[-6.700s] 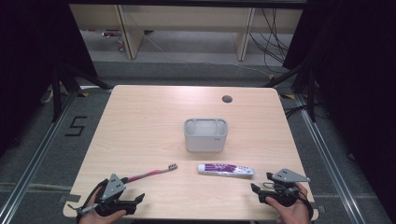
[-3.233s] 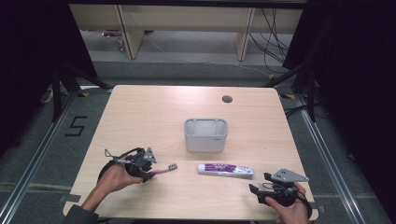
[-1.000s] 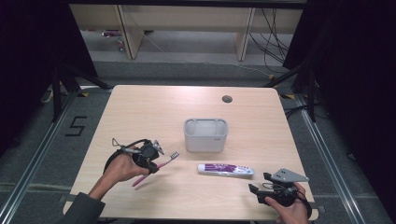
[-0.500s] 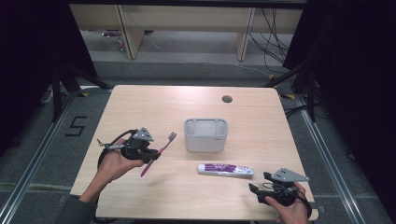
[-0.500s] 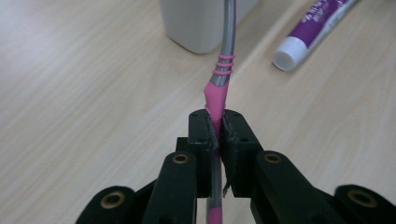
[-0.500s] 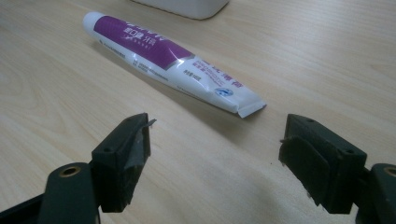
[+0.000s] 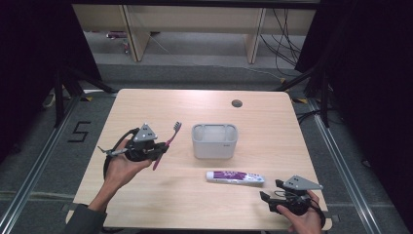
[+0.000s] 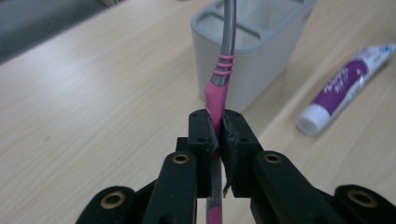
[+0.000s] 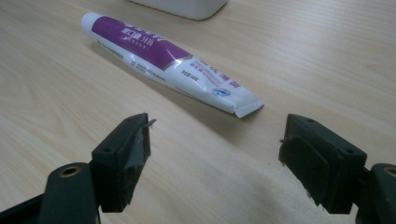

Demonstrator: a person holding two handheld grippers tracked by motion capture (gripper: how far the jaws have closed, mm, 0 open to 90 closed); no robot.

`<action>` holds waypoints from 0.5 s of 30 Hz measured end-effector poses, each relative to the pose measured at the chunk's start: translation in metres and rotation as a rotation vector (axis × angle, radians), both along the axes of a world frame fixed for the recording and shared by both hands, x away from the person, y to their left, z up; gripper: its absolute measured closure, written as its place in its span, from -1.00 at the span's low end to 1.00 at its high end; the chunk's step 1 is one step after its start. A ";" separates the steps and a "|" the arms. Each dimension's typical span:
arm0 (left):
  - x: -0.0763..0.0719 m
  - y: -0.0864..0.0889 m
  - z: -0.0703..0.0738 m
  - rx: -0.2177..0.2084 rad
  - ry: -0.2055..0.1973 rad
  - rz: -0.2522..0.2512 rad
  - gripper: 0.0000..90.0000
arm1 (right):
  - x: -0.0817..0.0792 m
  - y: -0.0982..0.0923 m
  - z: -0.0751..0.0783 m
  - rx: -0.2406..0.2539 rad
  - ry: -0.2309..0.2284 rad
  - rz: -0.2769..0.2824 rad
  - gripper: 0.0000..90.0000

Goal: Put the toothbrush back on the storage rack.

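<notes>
Clamping a pink toothbrush (image 8: pixel 215 95) by its handle, the left gripper (image 7: pixel 155 151) is lifted off the wooden table (image 7: pixel 146 107), left of centre, in the person's left hand (image 7: pixel 119 165). In the high view the brush tilts up and away, its bristled head (image 7: pixel 177 126) toward the far side and its lower end poking out below the jaws. Along the left gripper view the grey neck of the brush rises in front of a grey holder (image 8: pixel 261 51) — a rectangular cup with a divider across its top; what lies inside cannot be made out.

In the high view that holder (image 7: pixel 214 141) stands just right of the brush, apart from it. Nearer the person, a white and purple toothpaste tube (image 7: pixel 234 176) lies flat on the table, cap to the left.

The right gripper (image 7: pixel 265 199) rests at the near right corner in the right hand (image 7: pixel 304 219), jaws spread wide and empty — in its own view the tube's crimped end (image 9: pixel 247 108) lies just beyond them. A dark round hole (image 7: pixel 236 103) sits near the table's far edge.
</notes>
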State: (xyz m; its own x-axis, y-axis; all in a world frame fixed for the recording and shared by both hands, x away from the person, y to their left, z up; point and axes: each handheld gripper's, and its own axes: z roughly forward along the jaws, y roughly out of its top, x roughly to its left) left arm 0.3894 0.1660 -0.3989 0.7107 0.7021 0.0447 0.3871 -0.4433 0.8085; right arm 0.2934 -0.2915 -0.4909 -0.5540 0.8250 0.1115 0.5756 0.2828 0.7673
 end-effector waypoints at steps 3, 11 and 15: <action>0.004 0.000 0.005 -0.044 -0.030 0.021 0.83 | 0.001 -0.001 0.000 -0.009 -0.018 -0.005 -0.46; 0.009 -0.005 0.008 -0.134 -0.086 0.048 0.83 | 0.001 -0.001 0.000 -0.009 -0.020 -0.006 -0.46; 0.013 -0.008 0.012 -0.184 -0.110 0.055 0.83 | 0.001 -0.001 0.000 -0.009 -0.019 -0.006 -0.46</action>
State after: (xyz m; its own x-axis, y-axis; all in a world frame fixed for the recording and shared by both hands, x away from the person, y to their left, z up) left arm 0.4020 0.1578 -0.3873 0.6687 0.7434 -0.0125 0.3114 -0.2647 0.9126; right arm 0.2942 -0.2926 -0.4913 -0.5512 0.8292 0.0934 0.5625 0.2865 0.7756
